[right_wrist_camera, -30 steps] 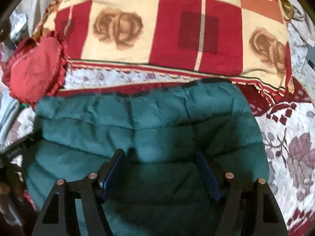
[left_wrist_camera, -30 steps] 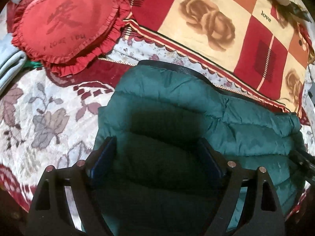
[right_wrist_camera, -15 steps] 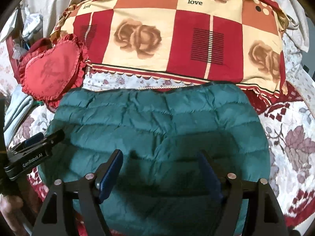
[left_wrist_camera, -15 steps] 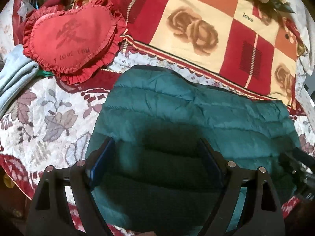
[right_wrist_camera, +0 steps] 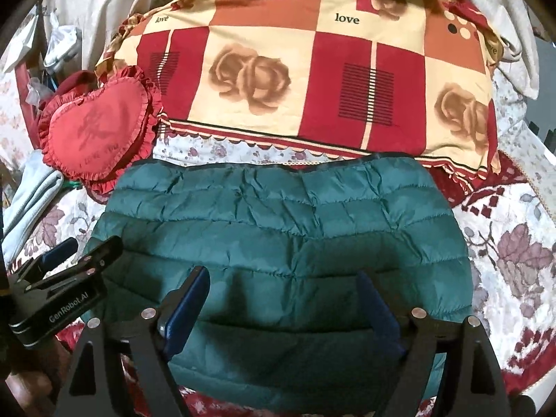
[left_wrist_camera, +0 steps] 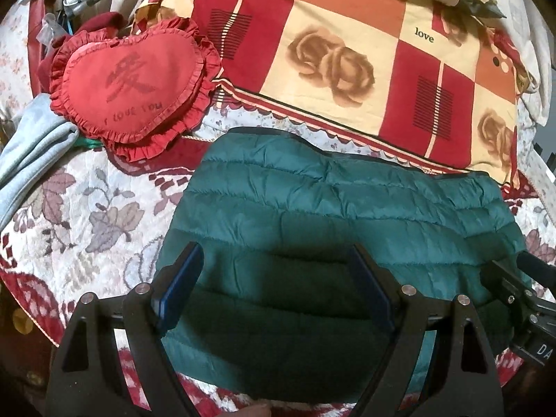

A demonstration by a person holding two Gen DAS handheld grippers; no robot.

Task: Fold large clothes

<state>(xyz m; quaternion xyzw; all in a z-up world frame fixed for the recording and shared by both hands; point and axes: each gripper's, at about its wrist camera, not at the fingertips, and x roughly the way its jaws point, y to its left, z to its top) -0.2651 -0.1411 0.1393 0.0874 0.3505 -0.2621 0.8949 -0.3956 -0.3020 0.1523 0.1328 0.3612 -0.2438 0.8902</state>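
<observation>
Two sets of tongs are hanging over the work, and I am reporting both as spread wide with nothing between their pads. I am viewing the left tongs above the near left part of the green puffer jacket, and the right tongs above its near right part; neither is gripping the fabric, and I cannot tell whether either is touching it.

I am finding the jacket lying flat on the bed, on the floral bedspread, already reduced to a compact, roughly rectangular bundle. Its far edge is sitting just beside the checked rose pillow, and its left far corner is lying near the heart-shaped red cushion without touching it. No sleeves or hood are showing loose in either view; the quilted panel on top is looking fairly even, with some creasing along the far rows.

I am judging the folding as essentially complete, or at its last stage. What is remaining, as far as I am able to assess, is at most a final smoothing or one more fold in half if a smaller packet is wanted. Puffer filling is springy, so I am flagging a risk of the bundle lifting open once left alone.

A pale blue garment is lying at the left edge of the bed, apart from the jacket.
</observation>
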